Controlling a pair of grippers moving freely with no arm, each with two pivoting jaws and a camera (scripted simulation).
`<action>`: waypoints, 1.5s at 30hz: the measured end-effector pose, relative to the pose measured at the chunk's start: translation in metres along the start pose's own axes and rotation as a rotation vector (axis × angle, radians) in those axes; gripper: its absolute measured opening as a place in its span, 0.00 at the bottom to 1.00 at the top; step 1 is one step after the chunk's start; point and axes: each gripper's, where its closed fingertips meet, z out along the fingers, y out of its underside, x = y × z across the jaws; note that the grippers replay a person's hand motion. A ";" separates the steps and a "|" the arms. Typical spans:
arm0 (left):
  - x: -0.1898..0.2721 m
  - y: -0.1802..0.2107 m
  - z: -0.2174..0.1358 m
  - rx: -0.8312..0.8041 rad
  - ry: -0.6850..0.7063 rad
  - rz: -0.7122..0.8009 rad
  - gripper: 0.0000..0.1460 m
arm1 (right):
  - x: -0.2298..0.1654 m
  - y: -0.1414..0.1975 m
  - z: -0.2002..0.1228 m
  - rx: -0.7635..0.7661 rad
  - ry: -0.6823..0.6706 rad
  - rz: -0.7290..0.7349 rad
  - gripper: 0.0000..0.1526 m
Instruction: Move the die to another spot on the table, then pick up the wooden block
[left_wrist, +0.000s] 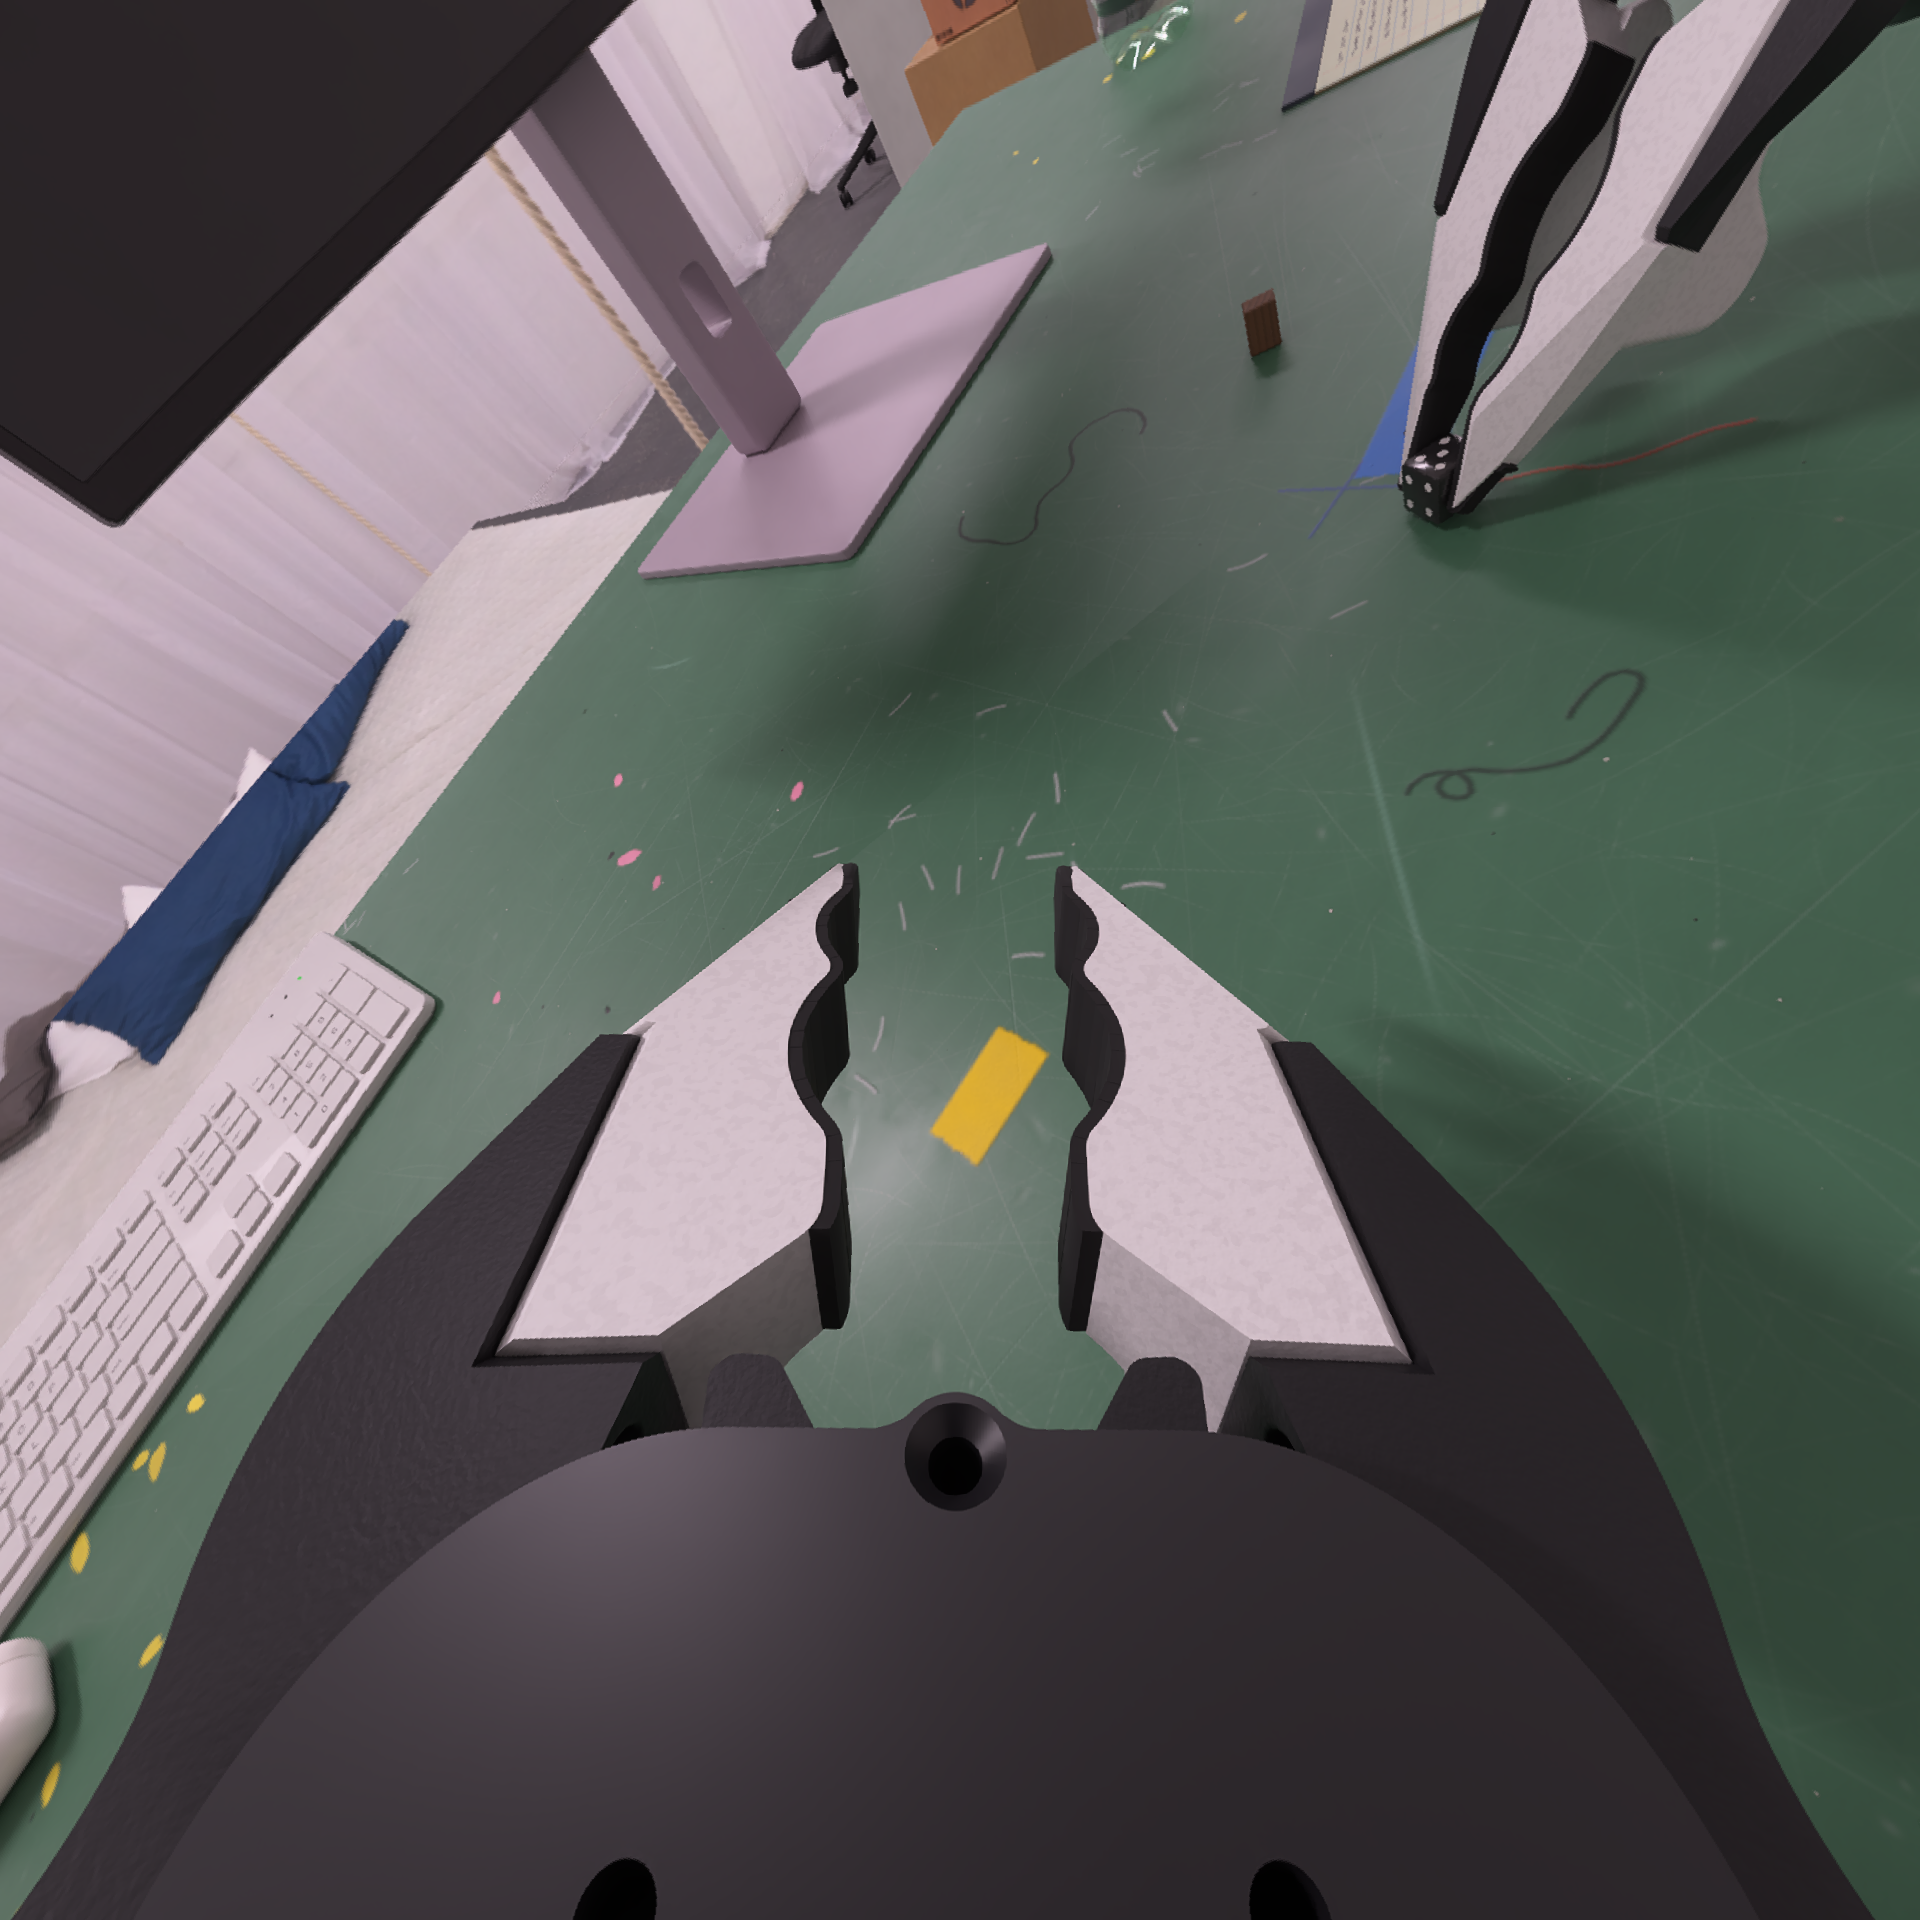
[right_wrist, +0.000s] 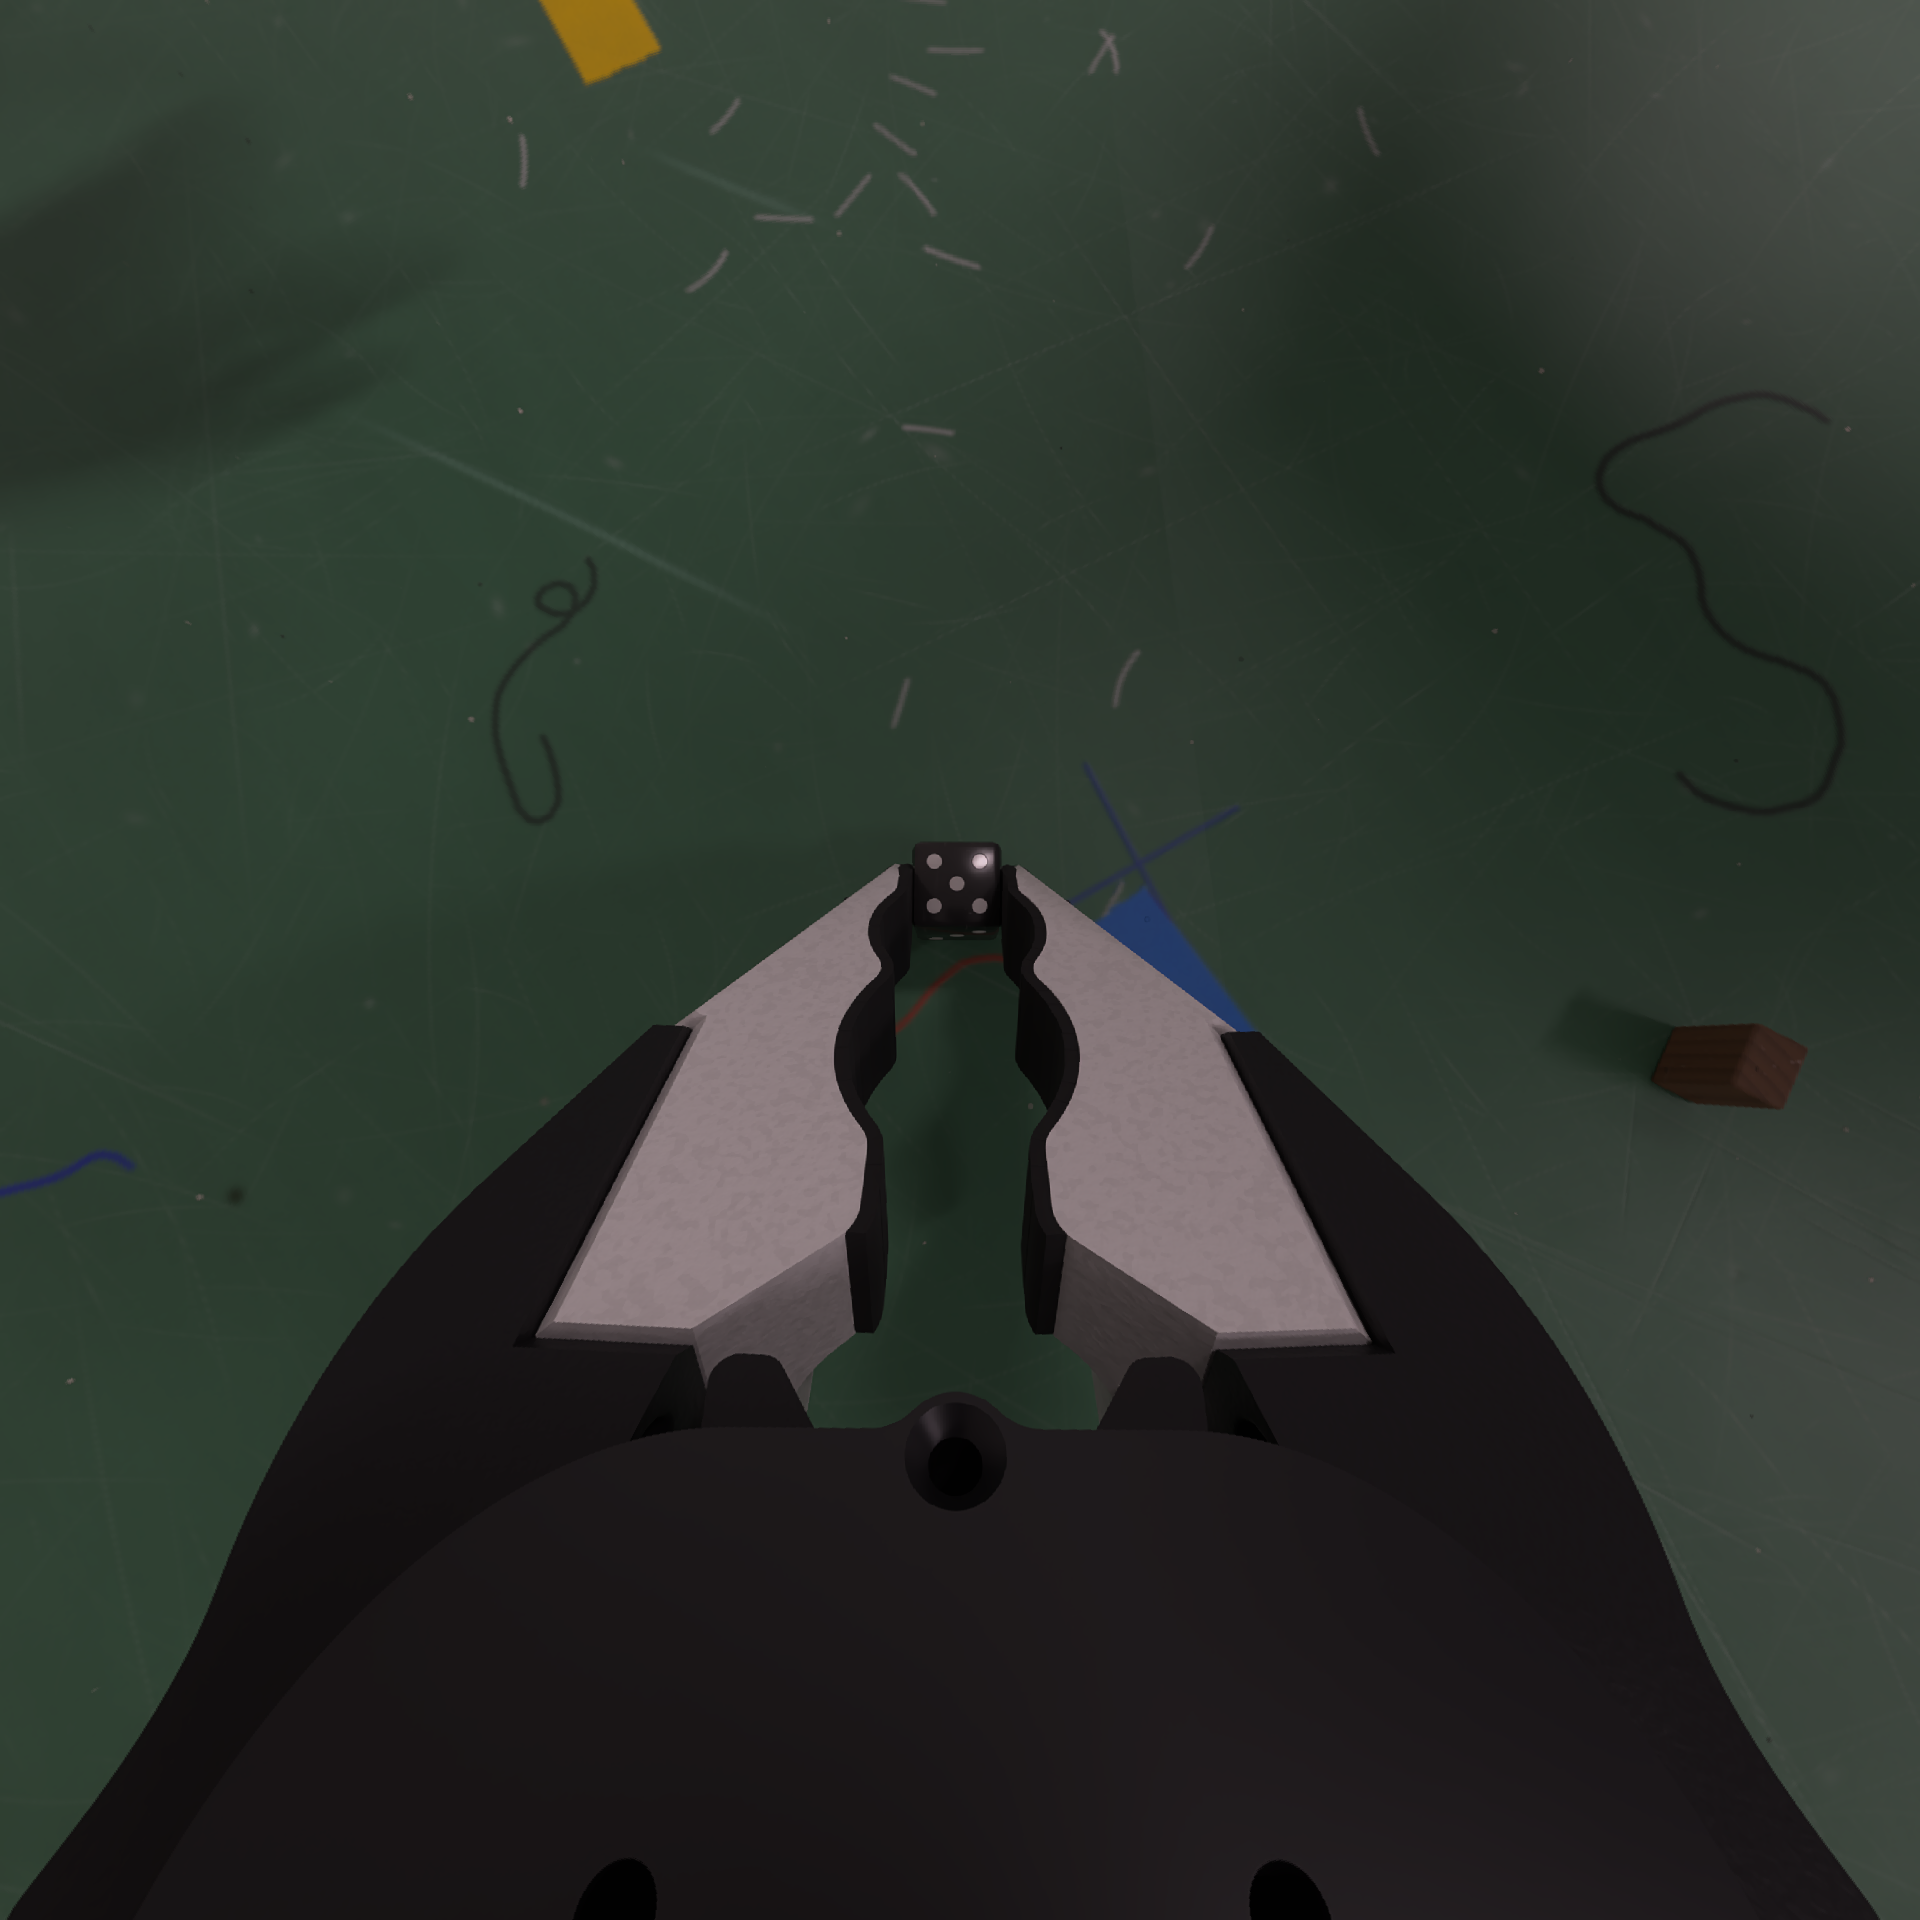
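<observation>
The die, black with white pips, is sitting pinched between the tips of the right gripper, whose fingers are squeezing in on it from both sides. From the left wrist view it's looking like the die is down at the green table surface, or only just off it; honestly can't tell if it's touching. It's hanging right beside a blue patch and some thin blue lines marked on the mat.

The wooden block is lying on the table off to the right of that gripper, well apart from it, with nothing touching it. In the left wrist view the wooden block is showing up small and brown, between the monitor stand and the right gripper.

The left gripper is hovering over the table with its fingers spread well apart and holding nothing. A yellow strip is lying flat on the mat, showing in the gap between them.

A white keyboard is sitting along the table's left edge, and dark squiggly threads are lying around on the mat.
</observation>
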 end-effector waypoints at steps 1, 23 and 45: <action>0.000 0.001 0.000 -0.004 0.000 0.001 0.26 | 0.000 0.000 0.002 -0.003 0.002 -0.006 0.11; -0.015 0.026 -0.007 -0.048 -0.037 -0.047 0.26 | 0.109 0.040 -0.106 0.144 0.394 0.360 0.30; -0.021 0.036 -0.008 -0.069 -0.051 -0.066 0.26 | 0.134 0.022 -0.027 0.013 0.209 0.349 0.15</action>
